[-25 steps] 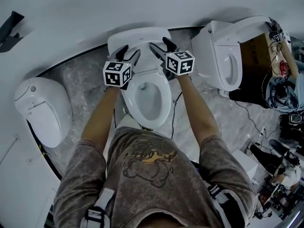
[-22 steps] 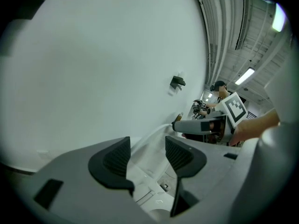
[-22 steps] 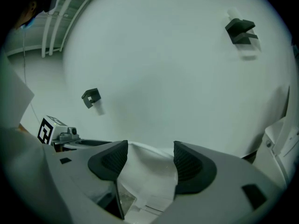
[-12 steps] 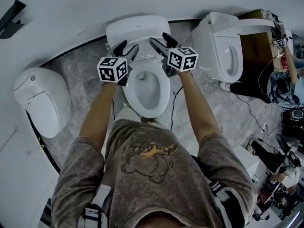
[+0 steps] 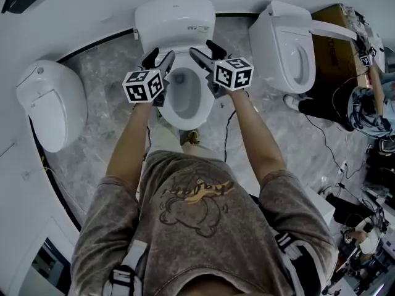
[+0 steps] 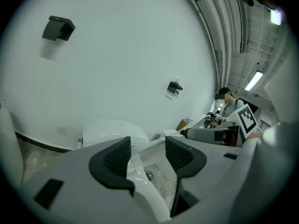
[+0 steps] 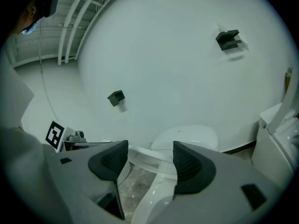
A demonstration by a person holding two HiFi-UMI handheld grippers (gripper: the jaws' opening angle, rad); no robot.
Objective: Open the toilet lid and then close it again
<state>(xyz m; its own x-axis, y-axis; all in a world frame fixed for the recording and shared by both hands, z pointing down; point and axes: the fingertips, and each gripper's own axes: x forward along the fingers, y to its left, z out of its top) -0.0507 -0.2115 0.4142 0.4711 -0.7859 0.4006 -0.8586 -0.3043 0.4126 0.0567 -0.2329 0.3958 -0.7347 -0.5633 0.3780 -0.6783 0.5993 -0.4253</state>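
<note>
The middle toilet's lid (image 5: 175,18) stands raised against the wall, with the seat and bowl (image 5: 183,93) uncovered below it. My left gripper (image 5: 160,58) hovers open over the bowl's left rear rim. On the right rear side my right gripper (image 5: 203,49) hangs open too. Neither holds anything. In the left gripper view the lid (image 6: 111,129) lies beyond the open left gripper (image 6: 147,156), and white seat rim shows under the jaws. The right gripper view has the lid (image 7: 188,136) ahead of the open right gripper (image 7: 149,160).
A toilet with its lid down (image 5: 46,102) stands at the left. Another toilet with its lid up (image 5: 287,49) stands at the right, beside a cardboard box (image 5: 330,57). Cables (image 5: 327,156) run over the marble floor, and a person (image 5: 365,113) is at the far right.
The toilet has slid up and shrunk in the head view, so more of the raised lid shows. Both grippers have stayed open, and their tips now sit below the lid, over the bowl's rear.
</note>
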